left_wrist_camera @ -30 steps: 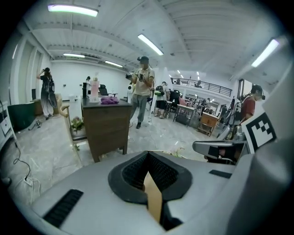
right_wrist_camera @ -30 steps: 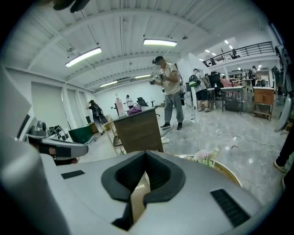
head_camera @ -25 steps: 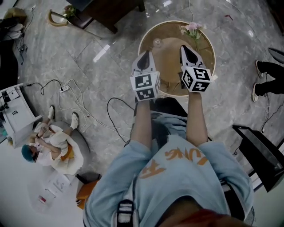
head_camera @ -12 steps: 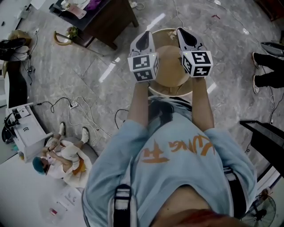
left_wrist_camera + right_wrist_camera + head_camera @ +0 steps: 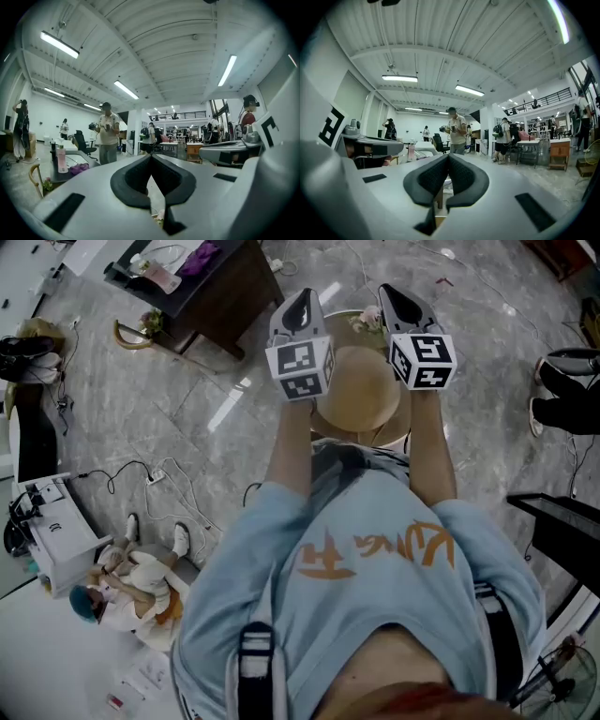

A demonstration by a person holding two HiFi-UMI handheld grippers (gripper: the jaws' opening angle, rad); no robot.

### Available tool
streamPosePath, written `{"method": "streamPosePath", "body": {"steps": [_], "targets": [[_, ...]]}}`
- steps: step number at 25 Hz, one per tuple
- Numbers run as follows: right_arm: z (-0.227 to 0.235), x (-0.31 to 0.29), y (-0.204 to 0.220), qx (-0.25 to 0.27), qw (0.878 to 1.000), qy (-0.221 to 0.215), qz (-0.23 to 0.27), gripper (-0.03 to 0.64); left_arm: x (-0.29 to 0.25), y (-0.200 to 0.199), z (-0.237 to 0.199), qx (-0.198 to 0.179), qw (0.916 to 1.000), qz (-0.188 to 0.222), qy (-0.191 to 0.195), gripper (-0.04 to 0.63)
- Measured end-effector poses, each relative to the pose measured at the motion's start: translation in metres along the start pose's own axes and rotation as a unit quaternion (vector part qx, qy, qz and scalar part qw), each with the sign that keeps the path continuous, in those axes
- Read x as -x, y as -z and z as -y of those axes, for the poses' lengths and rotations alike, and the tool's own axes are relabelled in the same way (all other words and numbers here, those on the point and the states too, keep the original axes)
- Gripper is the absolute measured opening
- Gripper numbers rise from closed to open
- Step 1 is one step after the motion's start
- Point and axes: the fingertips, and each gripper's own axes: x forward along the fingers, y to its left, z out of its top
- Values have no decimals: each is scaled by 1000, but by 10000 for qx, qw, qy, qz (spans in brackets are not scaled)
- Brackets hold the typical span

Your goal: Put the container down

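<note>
Both grippers are held up level in front of the person, high over a round wooden table (image 5: 364, 390). My left gripper (image 5: 303, 304) is shut with nothing in it; in the left gripper view its dark pads (image 5: 140, 176) meet at the tip and point out across the hall. My right gripper (image 5: 394, 296) is shut too, and its pads (image 5: 461, 176) are closed on nothing. Pink flowers (image 5: 368, 320) show on the table between the two grippers. I see no container in either gripper, and most of the tabletop is hidden behind them.
A dark desk (image 5: 202, 277) stands at the back left. A person (image 5: 131, 582) sits on the floor at the lower left beside a white cabinet (image 5: 52, 531) and cables (image 5: 159, 479). A black chair (image 5: 562, 531) and someone's legs (image 5: 567, 381) are on the right.
Both grippers have risen from just above the tabletop to high over it, still side by side and shut. The table now looks smaller beneath them.
</note>
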Motion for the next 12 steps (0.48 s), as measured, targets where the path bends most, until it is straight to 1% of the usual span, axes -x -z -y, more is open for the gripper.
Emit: {"method": "streamPosePath", "body": {"steps": [4, 12], "targets": [[2, 0, -16, 196, 9995, 80, 246, 11, -2, -6, -7, 23, 10000, 89, -22, 25], [8, -2, -23, 167, 9992, 226, 274, 11, 2, -19, -18, 19, 9997, 257, -35, 26]]}}
